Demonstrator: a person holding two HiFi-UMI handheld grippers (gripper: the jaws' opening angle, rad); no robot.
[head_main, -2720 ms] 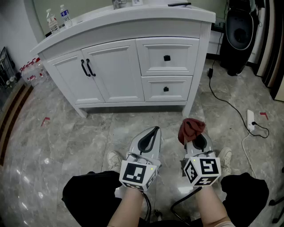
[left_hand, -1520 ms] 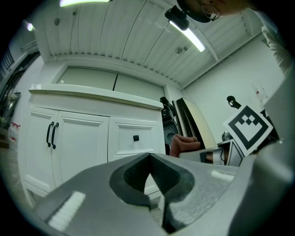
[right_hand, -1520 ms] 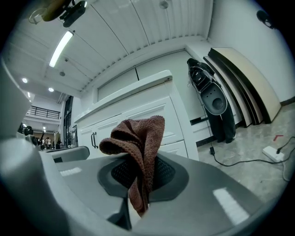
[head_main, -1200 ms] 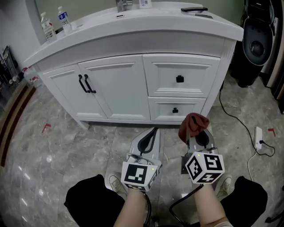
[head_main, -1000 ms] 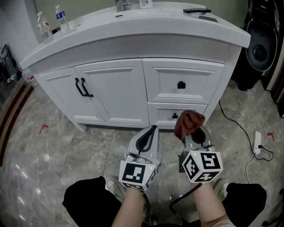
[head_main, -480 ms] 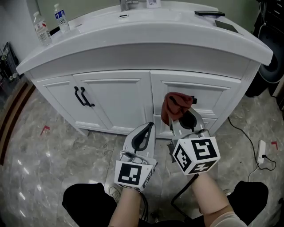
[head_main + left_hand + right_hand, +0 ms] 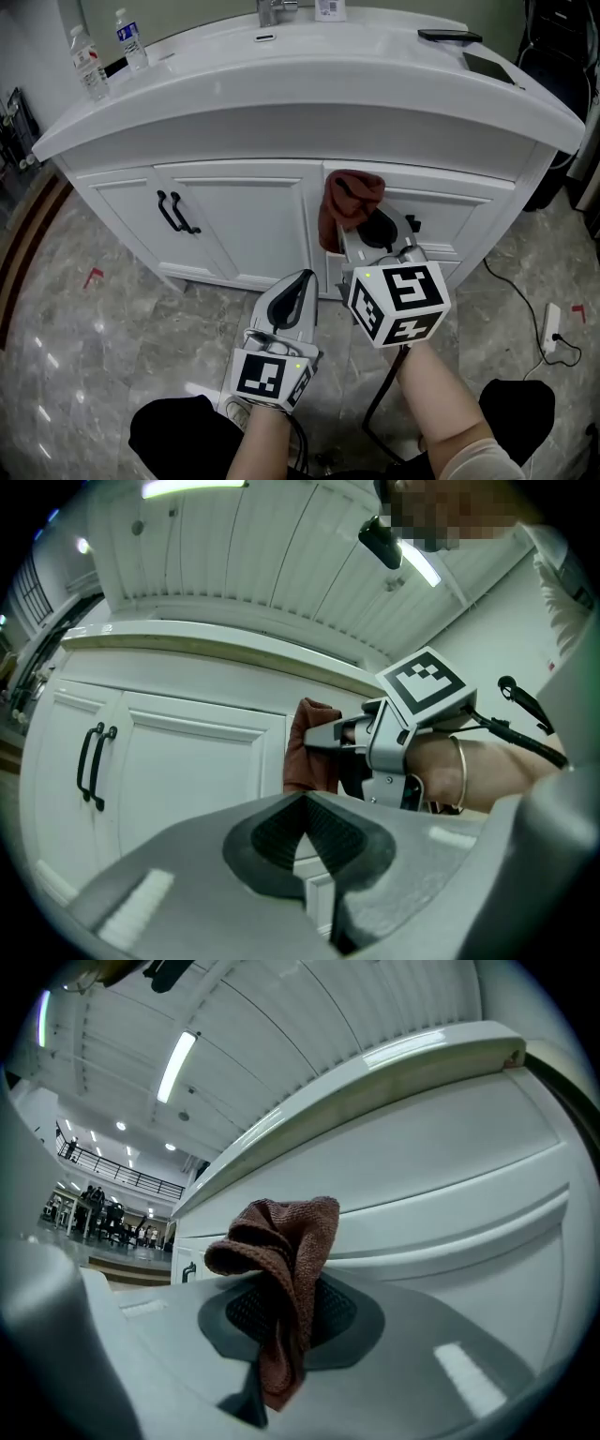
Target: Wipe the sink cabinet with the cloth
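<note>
The tabletop's [image 7: 375,67] curved front edge overhangs the sink cabinet [image 7: 244,225], whose flat door panels lie open at the left, broken only by two black handles [image 7: 175,212]. The right hand-held gripper [image 7: 367,232] is clamped on the red-brown cloth [image 7: 349,199], held close to the cabinet front just under that edge. The left hand-held gripper [image 7: 292,298] hangs lower, jaws together and empty.

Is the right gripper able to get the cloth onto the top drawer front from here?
Probably yes: the right gripper holds the cloth close before the top drawer front, nothing between; the left gripper sits lower.
</note>
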